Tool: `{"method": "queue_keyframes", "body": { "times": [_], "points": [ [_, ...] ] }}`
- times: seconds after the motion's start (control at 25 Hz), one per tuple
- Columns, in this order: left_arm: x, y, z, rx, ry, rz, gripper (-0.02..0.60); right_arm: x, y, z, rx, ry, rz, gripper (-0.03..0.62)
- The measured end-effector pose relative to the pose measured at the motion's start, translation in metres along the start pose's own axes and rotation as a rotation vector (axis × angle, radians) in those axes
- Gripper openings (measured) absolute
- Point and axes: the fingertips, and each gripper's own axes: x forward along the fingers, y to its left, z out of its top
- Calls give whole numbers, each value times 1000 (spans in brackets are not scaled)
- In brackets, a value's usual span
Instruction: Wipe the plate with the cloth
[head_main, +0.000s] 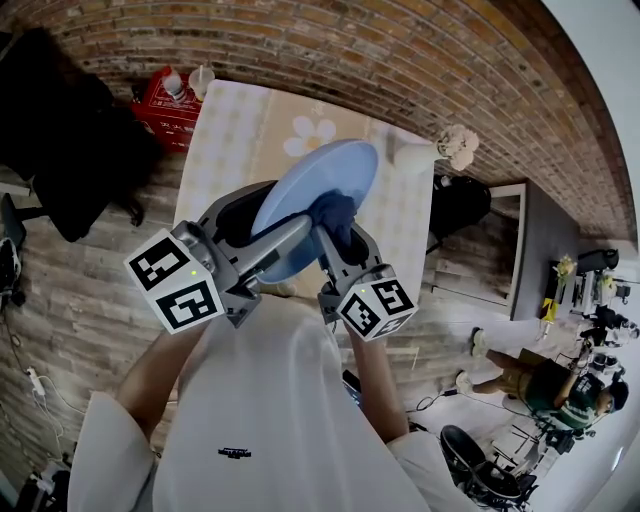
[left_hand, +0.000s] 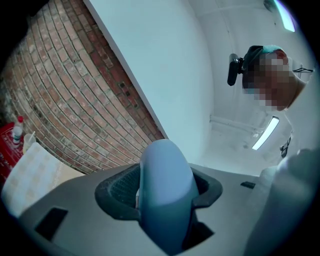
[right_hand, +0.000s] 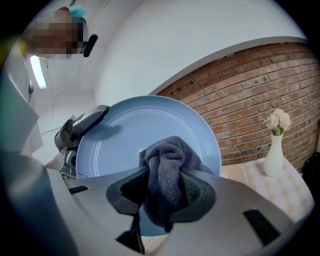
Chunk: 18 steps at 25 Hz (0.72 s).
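Head view: left gripper (head_main: 268, 238) is clamped on the rim of a round pale-blue plate (head_main: 315, 180), held up tilted. Right gripper (head_main: 336, 236) is pinching a bunched dark-blue cloth (head_main: 336, 213).

Left gripper view: jaws tight on the plate's edge (left_hand: 165, 185).

Right gripper view: cloth (right_hand: 167, 175) squeezed between the jaws, up against the plate's face (right_hand: 120, 145).

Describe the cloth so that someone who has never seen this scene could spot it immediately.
Above the pale patterned table, a light blue plate is held up by the left tool. In front of the plate's face is the cloth, a dark grey-blue bunch clamped in the right tool, crumpled where the plate is smooth.
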Motion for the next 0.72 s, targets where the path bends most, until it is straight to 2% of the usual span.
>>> {"method": "queue_keyframes", "body": {
  "times": [0.36, 0.72],
  "points": [
    [3, 0, 1, -1, -13, 3, 241, -9, 24, -27, -20, 70, 73, 143],
    [1, 1, 0, 34, -1, 9, 241, -7, 73, -35, -59, 108, 210, 143]
  ]
}}
